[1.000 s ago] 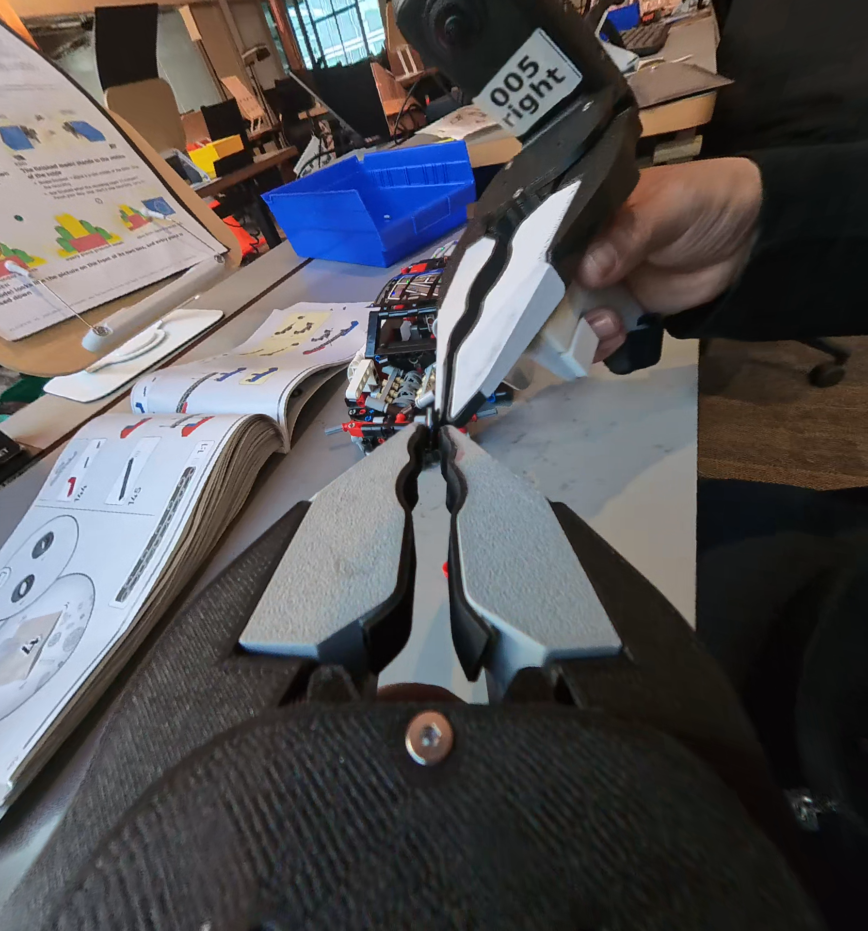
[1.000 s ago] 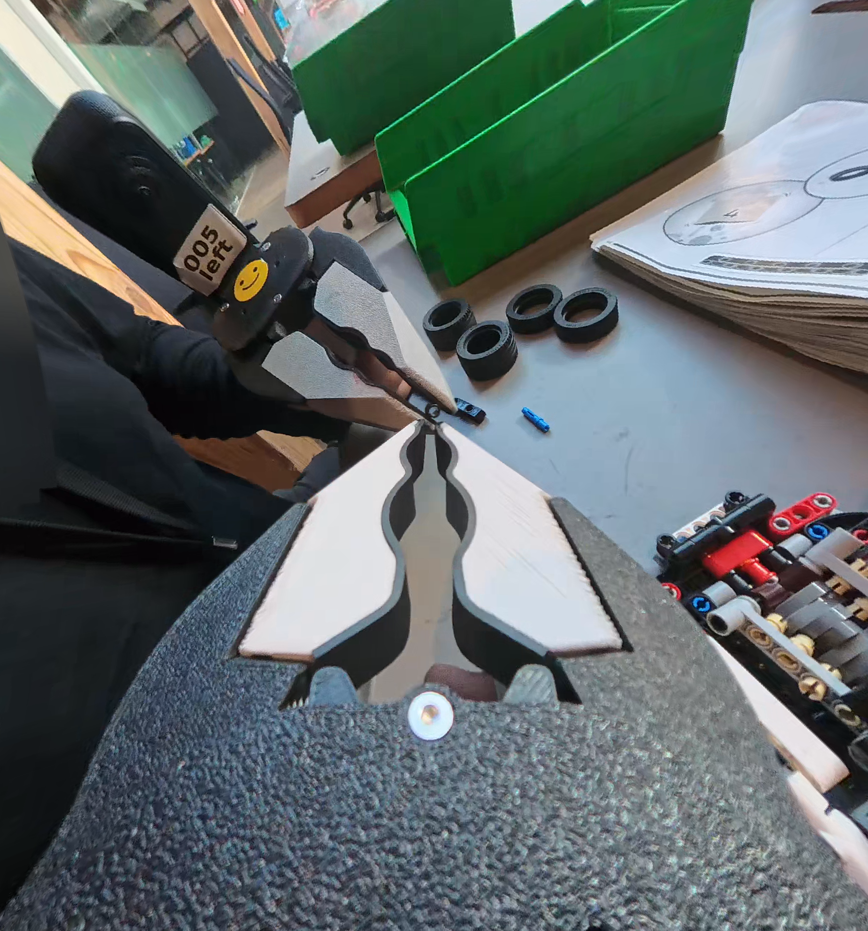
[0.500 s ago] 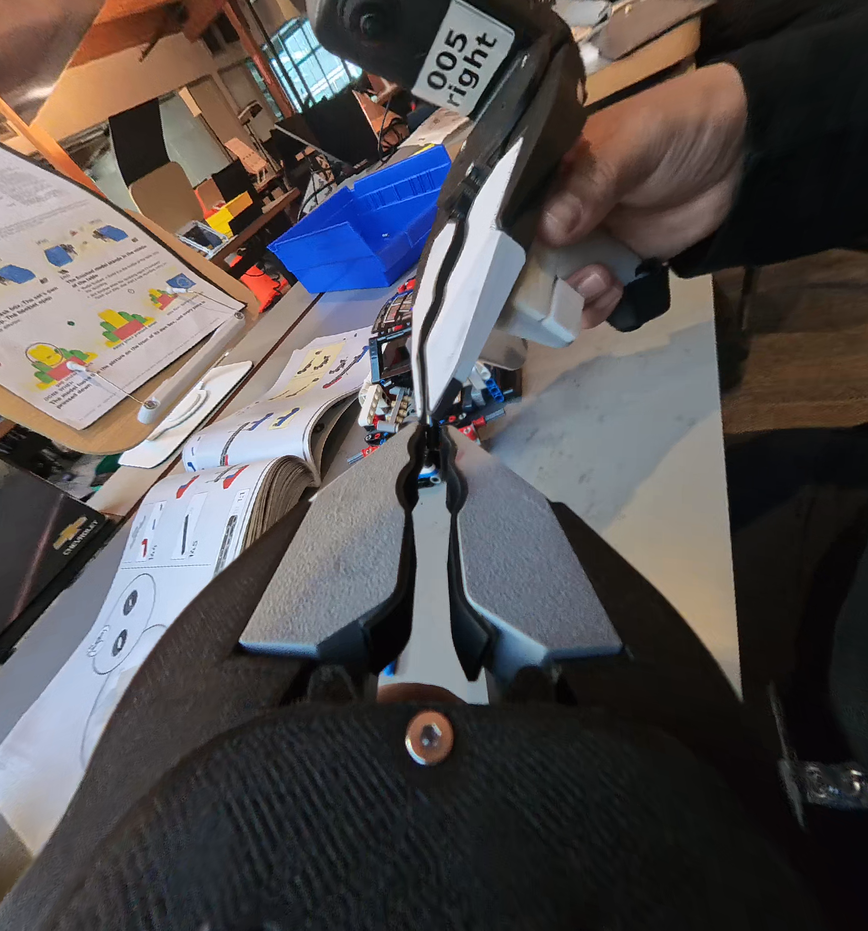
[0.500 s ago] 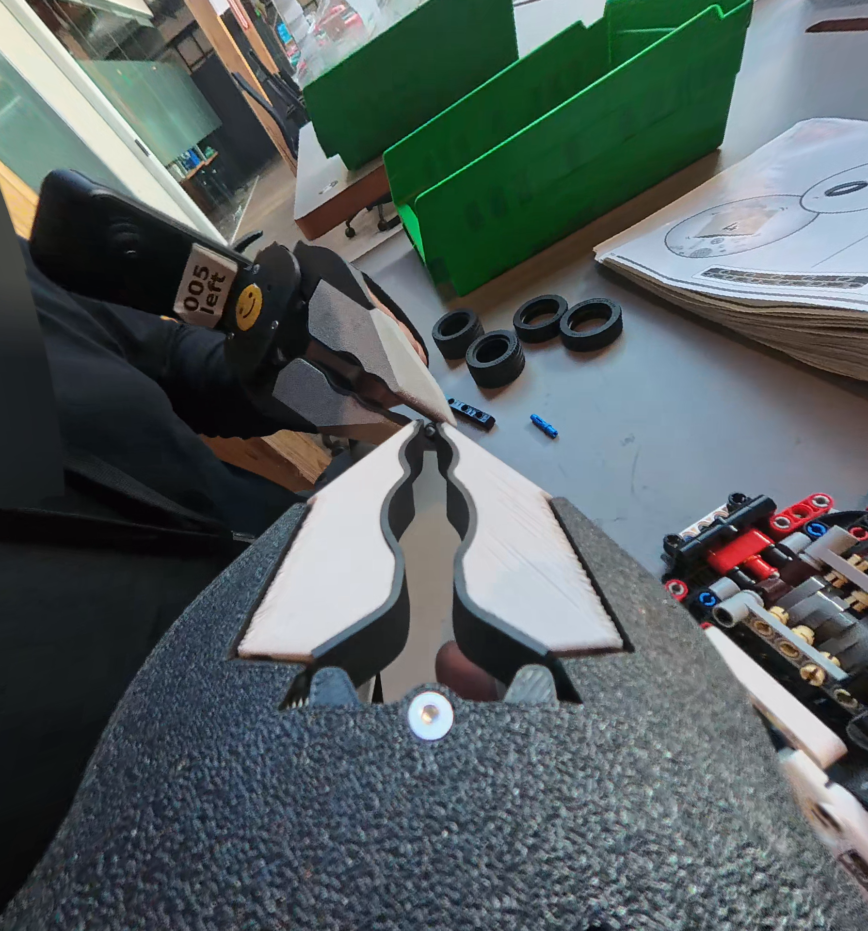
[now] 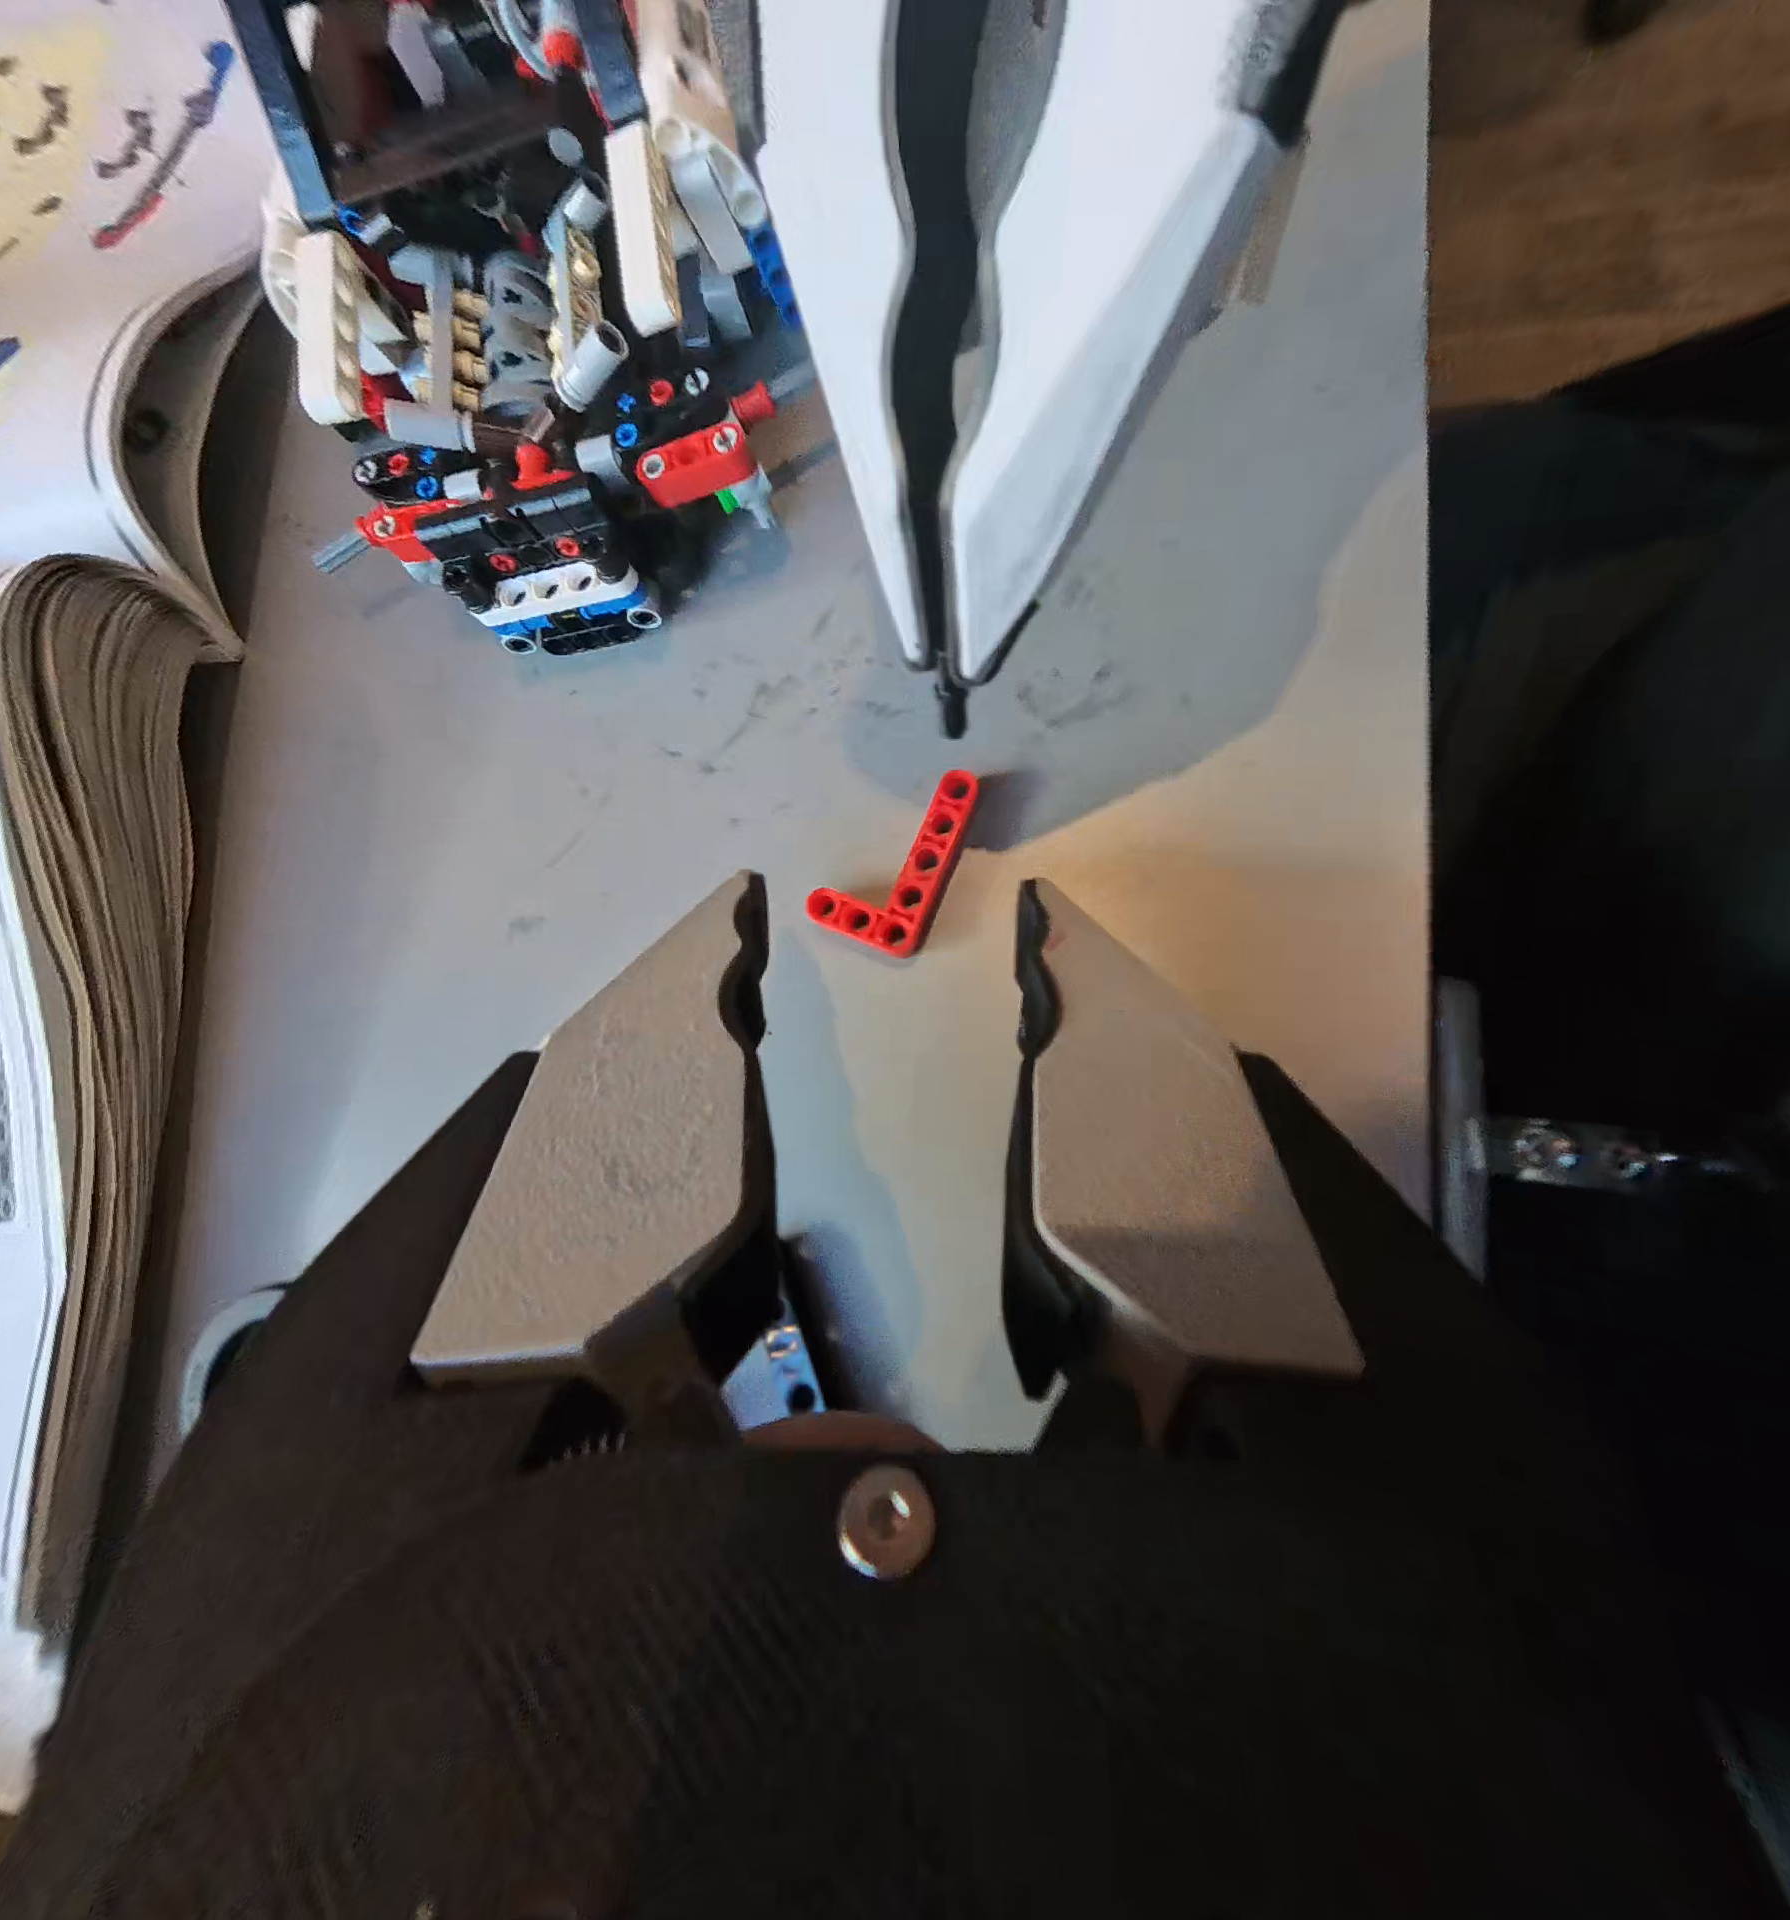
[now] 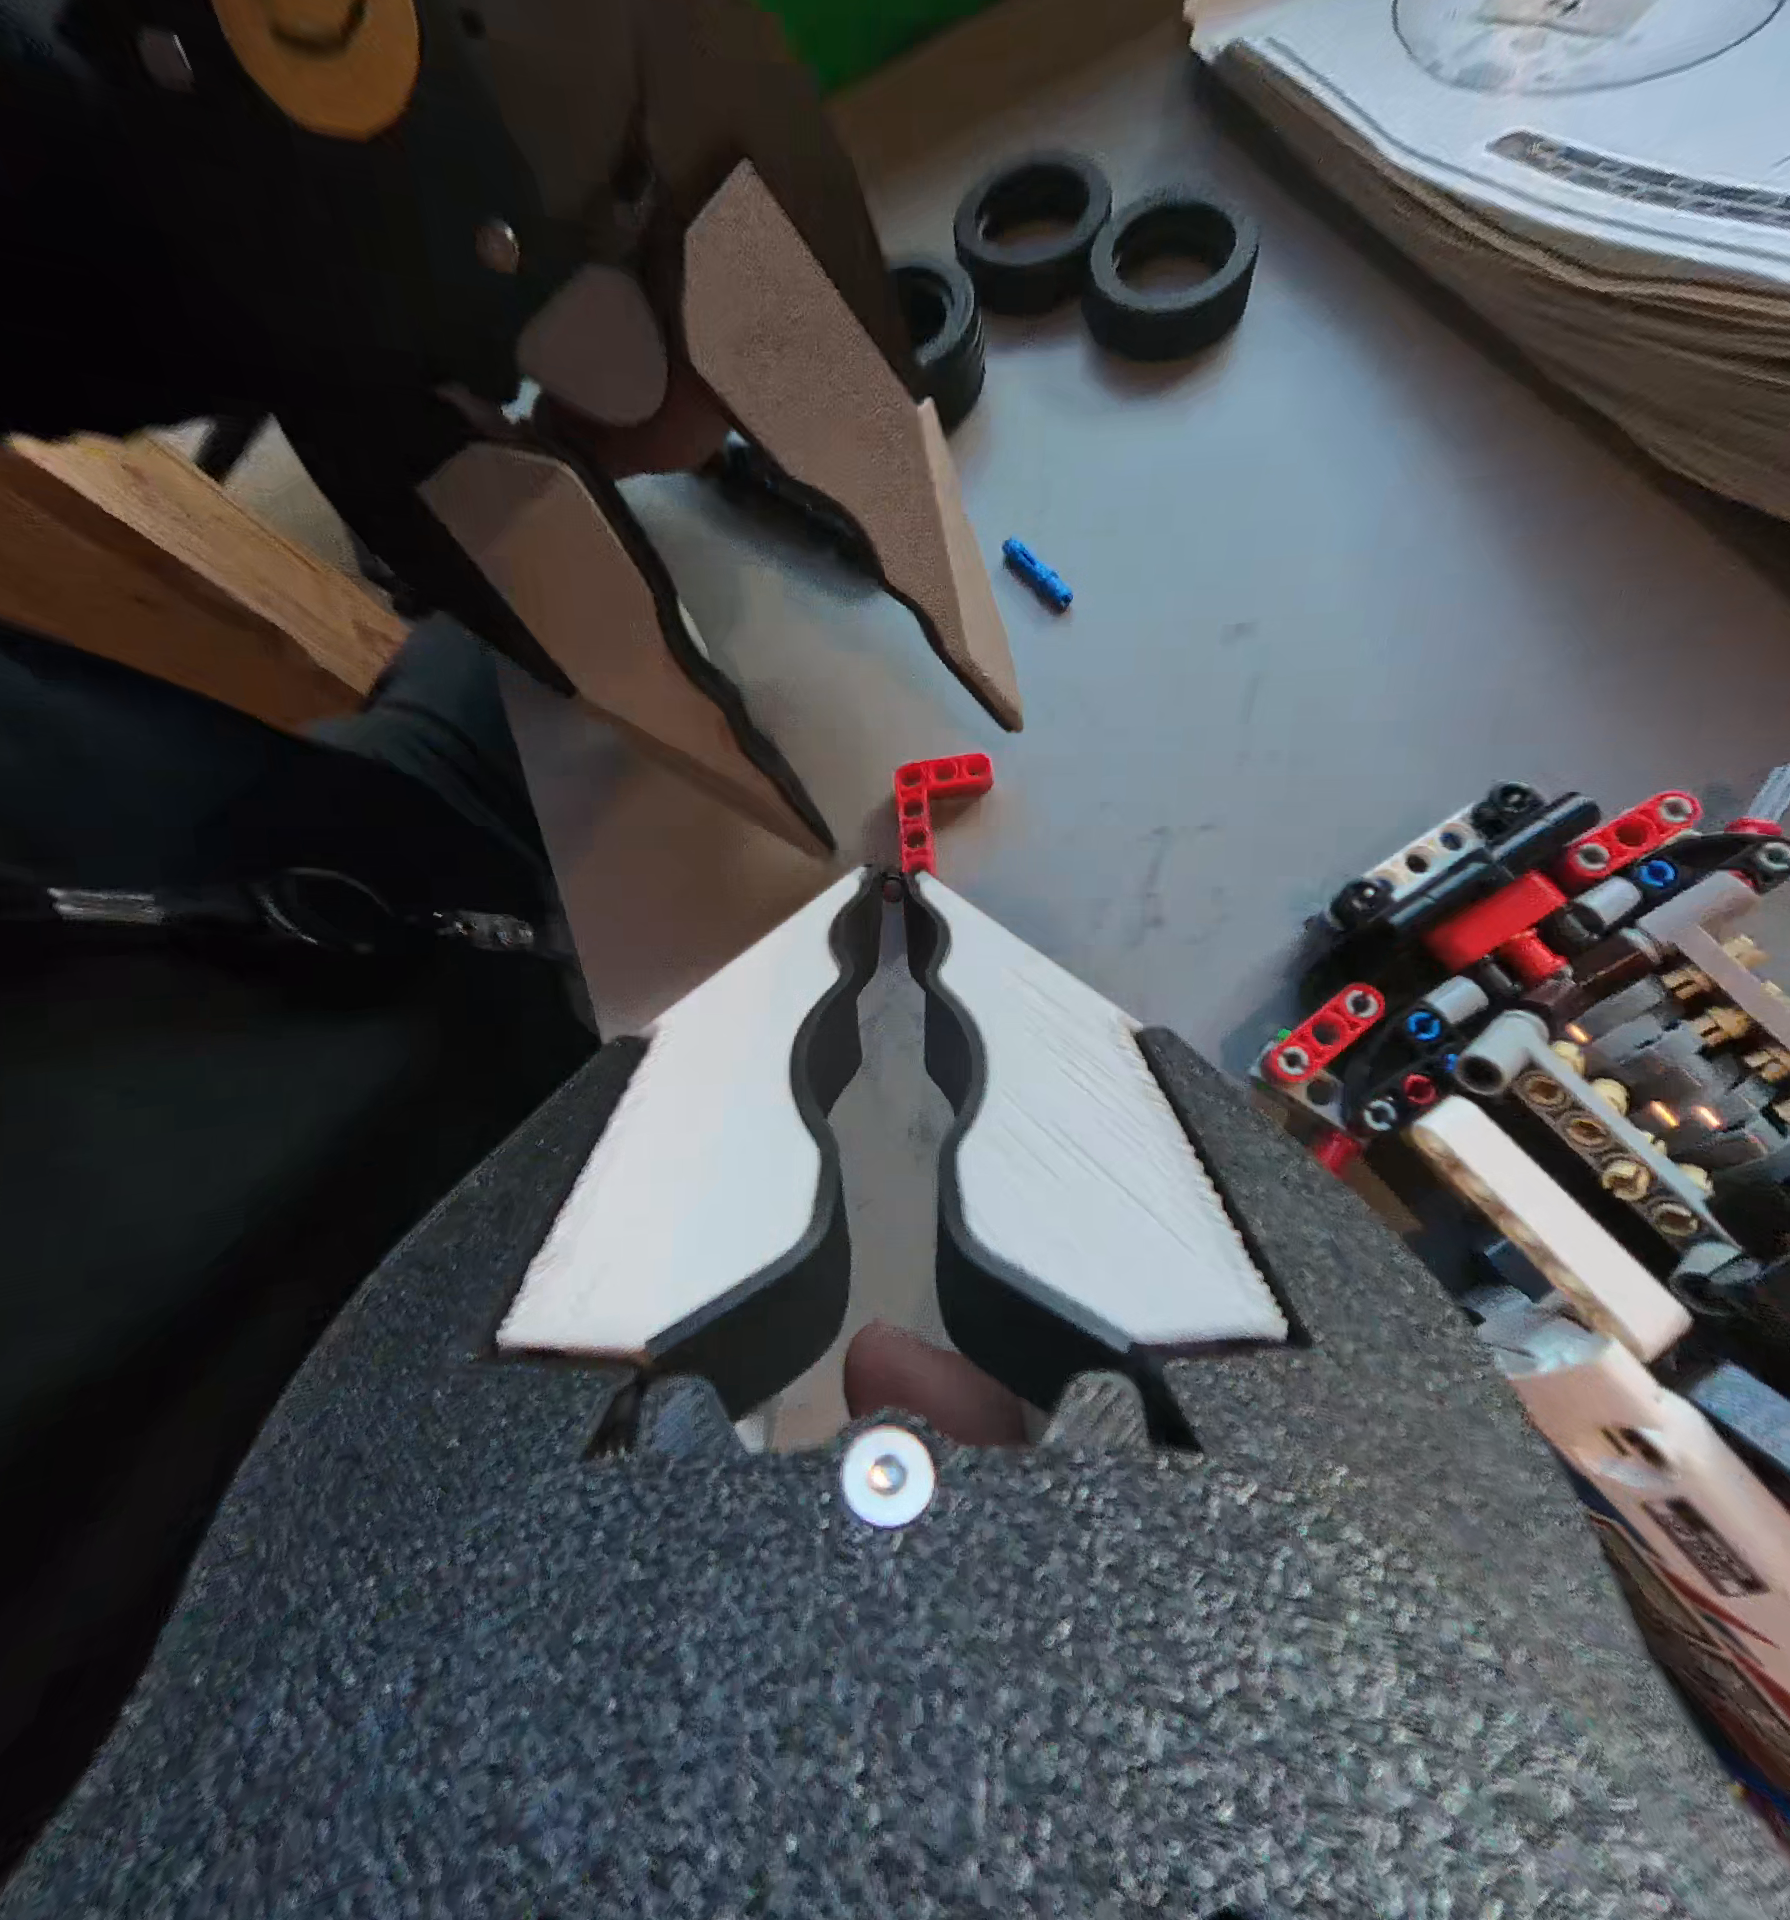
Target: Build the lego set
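Half a second ago both grippers met tip to tip in the air; now the left gripper [image 5: 891, 925] is spread above a red L-shaped beam [image 5: 906, 883] lying flat on the table [image 5: 579, 790], presumably so it can be re-gripped. Just beyond the beam, the right gripper [image 6: 893, 883] points steeply down, pinching what looks like a small black pin [image 5: 951, 712], with the half-built model [image 5: 538, 416] farther off.

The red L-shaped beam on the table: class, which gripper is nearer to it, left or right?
Close call, probably the right. The right gripper, shut on a small black pin, hovers just off the red L-shaped beam at its long end. The left gripper is open, its jaws flanking the short end without touching.
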Available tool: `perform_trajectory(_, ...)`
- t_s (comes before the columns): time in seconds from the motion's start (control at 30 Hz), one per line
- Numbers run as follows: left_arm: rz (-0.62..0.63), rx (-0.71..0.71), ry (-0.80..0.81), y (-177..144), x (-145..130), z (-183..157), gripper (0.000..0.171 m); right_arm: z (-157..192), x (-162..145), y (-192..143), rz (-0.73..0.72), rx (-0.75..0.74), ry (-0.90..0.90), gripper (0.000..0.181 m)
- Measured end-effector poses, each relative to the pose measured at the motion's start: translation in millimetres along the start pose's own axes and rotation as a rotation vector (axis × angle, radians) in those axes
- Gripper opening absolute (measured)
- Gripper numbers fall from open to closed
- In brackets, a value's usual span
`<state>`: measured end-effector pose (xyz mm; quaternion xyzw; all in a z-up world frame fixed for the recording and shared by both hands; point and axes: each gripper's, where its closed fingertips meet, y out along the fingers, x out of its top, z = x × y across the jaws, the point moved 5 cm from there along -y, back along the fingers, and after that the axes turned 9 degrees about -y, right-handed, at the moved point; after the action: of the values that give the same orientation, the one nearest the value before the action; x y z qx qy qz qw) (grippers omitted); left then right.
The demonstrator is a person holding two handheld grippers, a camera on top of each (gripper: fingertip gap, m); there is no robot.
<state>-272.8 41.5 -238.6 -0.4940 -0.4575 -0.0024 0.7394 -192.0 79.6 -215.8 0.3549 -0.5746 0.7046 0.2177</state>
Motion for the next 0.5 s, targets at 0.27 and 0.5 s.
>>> perform_trajectory(0.27, 0.05, -0.161, 0.066, 14, 3, -5, 0.012, 1, -7, 11, 0.136, -0.053, -0.107, 0.004)
perform_trajectory(0.5, 0.031, -0.218, -0.005, 16, 2, -5, 0.005, 0, -5, 12, 0.191, -0.045, -0.146, 0.004)
